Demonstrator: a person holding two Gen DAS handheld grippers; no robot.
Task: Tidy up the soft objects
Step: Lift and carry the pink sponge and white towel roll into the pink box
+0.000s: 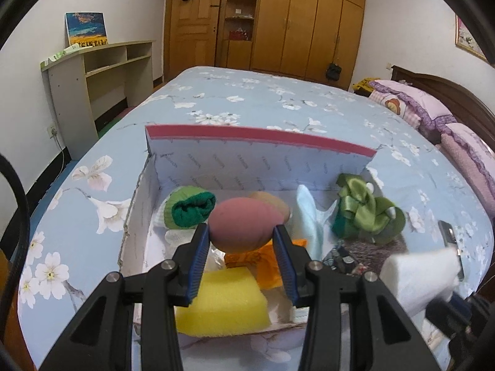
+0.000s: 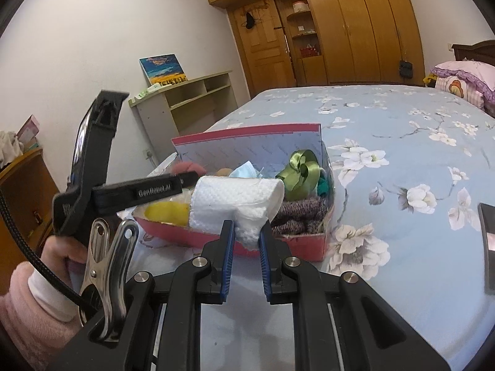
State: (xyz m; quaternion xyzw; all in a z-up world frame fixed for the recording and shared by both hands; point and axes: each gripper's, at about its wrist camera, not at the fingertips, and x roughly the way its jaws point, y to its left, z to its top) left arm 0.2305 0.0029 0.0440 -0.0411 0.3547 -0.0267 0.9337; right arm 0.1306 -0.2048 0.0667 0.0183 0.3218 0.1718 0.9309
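Observation:
A red open box (image 1: 256, 136) stands on the bed, also in the right wrist view (image 2: 309, 244). My left gripper (image 1: 243, 241) is shut on a pink egg-shaped sponge (image 1: 244, 225) and holds it over the box. Inside lie a yellow sponge (image 1: 225, 303), a rolled green sock (image 1: 190, 208), a pale blue cloth (image 1: 309, 213), a green ribbon bow (image 1: 362, 210) and brown yarn (image 2: 300, 213). My right gripper (image 2: 246, 241) is shut on a white towel roll (image 2: 238, 201) at the box's near side; the roll also shows in the left wrist view (image 1: 417, 278).
The bed (image 2: 402, 154) has a blue flowered sheet and pink pillows (image 1: 433, 114) at the right. A beige shelf desk (image 1: 102, 71) and wooden wardrobes (image 1: 294, 21) stand beyond. A dark phone-like object (image 2: 488, 241) lies on the bed, right of the box.

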